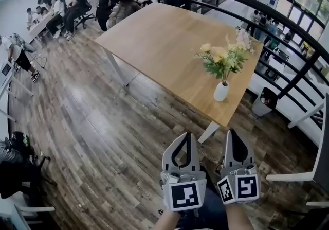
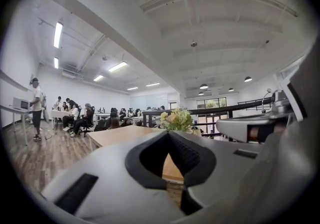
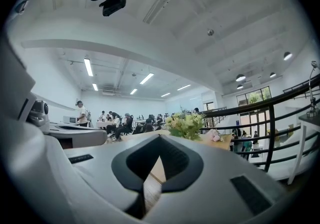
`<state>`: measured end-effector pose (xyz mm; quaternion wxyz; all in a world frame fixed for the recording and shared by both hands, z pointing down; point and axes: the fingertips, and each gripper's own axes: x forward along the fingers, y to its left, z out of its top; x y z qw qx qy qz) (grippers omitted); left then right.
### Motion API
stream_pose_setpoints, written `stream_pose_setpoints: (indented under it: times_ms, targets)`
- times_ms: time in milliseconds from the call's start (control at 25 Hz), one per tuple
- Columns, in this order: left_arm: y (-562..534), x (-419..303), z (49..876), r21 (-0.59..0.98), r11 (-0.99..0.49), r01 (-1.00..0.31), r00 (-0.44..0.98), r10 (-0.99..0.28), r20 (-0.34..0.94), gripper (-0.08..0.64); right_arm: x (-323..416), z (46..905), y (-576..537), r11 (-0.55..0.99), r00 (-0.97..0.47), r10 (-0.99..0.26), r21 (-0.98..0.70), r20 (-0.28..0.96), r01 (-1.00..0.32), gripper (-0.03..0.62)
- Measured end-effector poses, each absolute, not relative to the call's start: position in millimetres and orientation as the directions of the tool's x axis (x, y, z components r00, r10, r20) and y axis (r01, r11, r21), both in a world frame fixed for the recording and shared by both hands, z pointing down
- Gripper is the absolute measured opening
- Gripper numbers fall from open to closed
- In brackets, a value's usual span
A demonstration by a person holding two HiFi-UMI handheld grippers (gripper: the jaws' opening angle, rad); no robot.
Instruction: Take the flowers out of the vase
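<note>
Looking down across a pale wooden table (image 1: 164,43) on a dark plank floor (image 1: 87,121) in an open office; edged on the far and right sides by a black railing (image 1: 267,18), with people (image 1: 123,2) seated at desks beyond the table's far end and a dark bin (image 1: 264,101) beside the railing; finding the white vase (image 1: 221,91) upright near the table's near right corner, with the flowers (image 1: 224,59) in it, yellow and pale blooms over green leaves; holding the left gripper (image 1: 187,135) and right gripper (image 1: 234,132) side by side above the floor, short of the table and well apart from the vase; keeping both sets of jaws pressed together at the tips, pinching nothing; hiding the vase behind the jaws in both gripper views, leaving only the blooms above them; cutting off both forearms at the head view's bottom edge; rendering the seated people too small to tell apart.
</note>
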<state>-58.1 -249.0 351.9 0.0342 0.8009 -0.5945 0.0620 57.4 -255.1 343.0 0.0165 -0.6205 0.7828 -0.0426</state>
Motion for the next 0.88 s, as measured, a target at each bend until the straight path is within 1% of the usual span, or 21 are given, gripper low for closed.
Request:
stream_pose_setpoints:
  times_ms: [880]
  targets:
    - [-368.8,-19.2,357.7,-0.027,-0.238,-0.971,0.230,-0.958,0.172,0.032,97.3,350.8,-377.0,0.279,-0.286,-0.957,-0.106,0.048,-0.954,-0.008]
